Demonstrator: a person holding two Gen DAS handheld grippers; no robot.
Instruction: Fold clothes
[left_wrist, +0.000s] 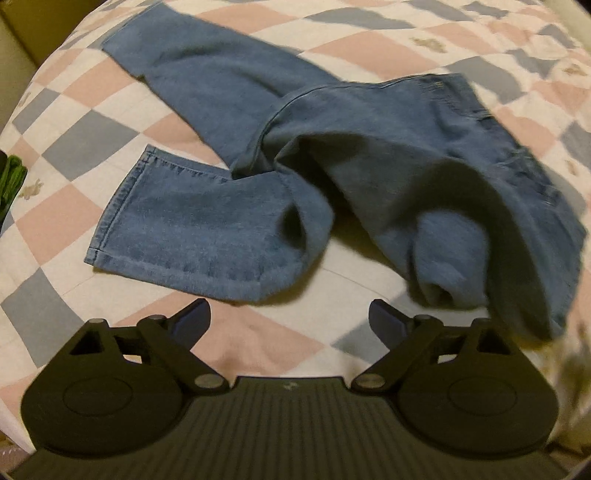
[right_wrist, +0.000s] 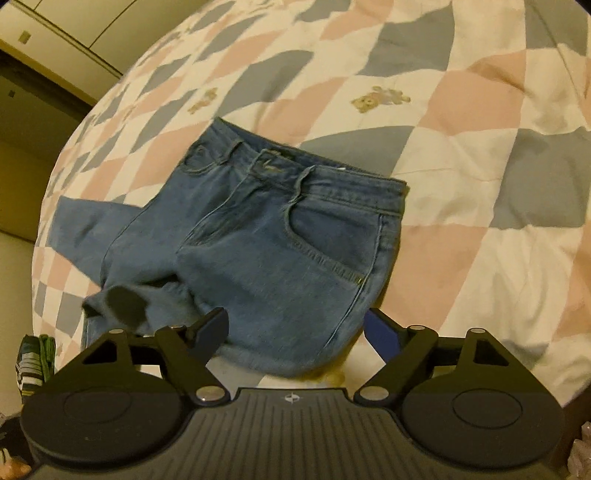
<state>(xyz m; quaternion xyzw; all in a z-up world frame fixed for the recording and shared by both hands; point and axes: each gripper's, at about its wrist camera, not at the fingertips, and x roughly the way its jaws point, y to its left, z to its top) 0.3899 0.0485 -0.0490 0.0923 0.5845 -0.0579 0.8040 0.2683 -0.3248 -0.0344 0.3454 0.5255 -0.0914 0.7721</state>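
While both units hover low over the checkered quilt (left_wrist: 74, 155), the left gripper (left_wrist: 290, 319) has its jaws spread wide, gripping nothing — quilt shows between its fingertips. The right gripper (right_wrist: 301, 326) is equally wide, its jaws flanking the near edge of the jeans (right_wrist: 266, 243) without clamping. Blue denim lies rumpled on the quilt — waistband away from the right unit, one leg bent back, hem (left_wrist: 118, 206) flat.
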